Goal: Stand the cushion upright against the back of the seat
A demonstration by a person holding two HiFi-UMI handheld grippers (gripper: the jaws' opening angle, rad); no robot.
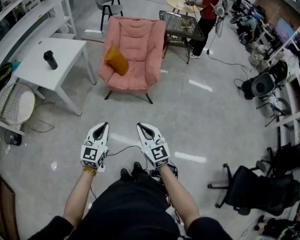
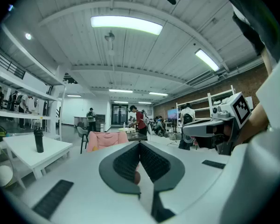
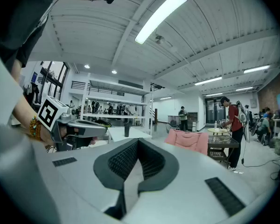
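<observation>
Cushion (image 1: 116, 60) is slumping tilted against one arm of the armchair (image 1: 140, 39), not yet upright at its back. You're holding the left tool (image 1: 103, 127) and right tool (image 1: 142, 127) pinched together and empty, probably because you're standing well short of the armchair.

- Mustard-yellow cushion (image 1: 116, 59): a small, plump square, tilted onto one corner. It sits at the seat's left side as pictured and leans on the padded arm, not flat against the back.
- Pink quilted armchair (image 1: 136, 40): upright on thin dark legs, with its open front facing the camera.
</observation>
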